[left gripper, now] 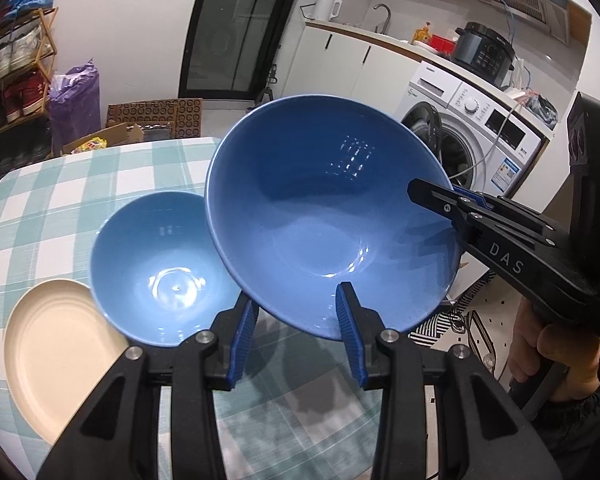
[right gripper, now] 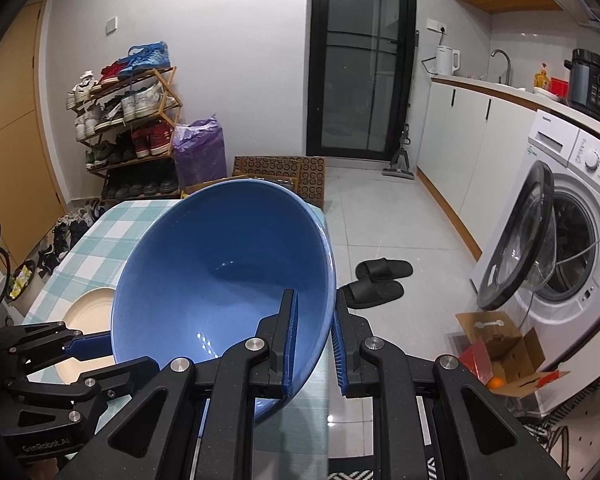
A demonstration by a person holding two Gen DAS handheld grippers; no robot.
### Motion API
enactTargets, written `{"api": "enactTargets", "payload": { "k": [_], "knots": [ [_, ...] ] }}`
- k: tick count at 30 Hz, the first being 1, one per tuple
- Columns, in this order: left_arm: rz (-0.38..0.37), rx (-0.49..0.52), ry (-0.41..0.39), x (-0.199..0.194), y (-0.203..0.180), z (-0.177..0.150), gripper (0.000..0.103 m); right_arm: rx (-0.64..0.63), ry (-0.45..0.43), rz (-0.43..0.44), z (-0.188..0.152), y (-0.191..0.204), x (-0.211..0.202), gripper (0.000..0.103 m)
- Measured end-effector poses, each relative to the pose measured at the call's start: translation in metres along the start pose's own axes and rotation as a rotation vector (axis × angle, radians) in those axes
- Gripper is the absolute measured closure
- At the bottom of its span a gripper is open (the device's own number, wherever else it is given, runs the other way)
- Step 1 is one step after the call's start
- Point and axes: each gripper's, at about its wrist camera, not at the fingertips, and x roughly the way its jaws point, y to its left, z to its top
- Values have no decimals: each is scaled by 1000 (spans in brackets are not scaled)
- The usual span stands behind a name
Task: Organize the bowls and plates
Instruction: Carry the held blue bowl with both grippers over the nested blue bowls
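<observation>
Large blue bowl (right gripper: 220, 280): rim pinched between both grippers' jaws.

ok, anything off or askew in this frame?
Big bowl is tilted in the air, right gripper clamped on its rim. Left gripper straddles the near rim; grip unclear. Small bowl and plate sit flat. No spills or damage.

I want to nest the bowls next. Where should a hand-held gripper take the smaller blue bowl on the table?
Probably the near rim of the smaller blue bowl, one finger inside, one outside, coming from above on the left wrist camera's side. It sits upright and open, and the large blue bowl covers its right edge.
</observation>
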Motion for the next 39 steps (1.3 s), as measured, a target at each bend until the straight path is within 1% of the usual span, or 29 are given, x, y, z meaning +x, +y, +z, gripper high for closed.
{"api": "enactTargets", "payload": {
  "k": [16,28,39],
  "knots": [
    [81,-39,-13,-24,47,-4,65,-59,33,69,17,63,28,87],
    [136,-63,-5,-33,76,-11,65,-82,102,115,16,101,62,87],
    [149,-73,17,-25,88,-14,65,-90,193,113,9,115,91,87]
  ]
}}
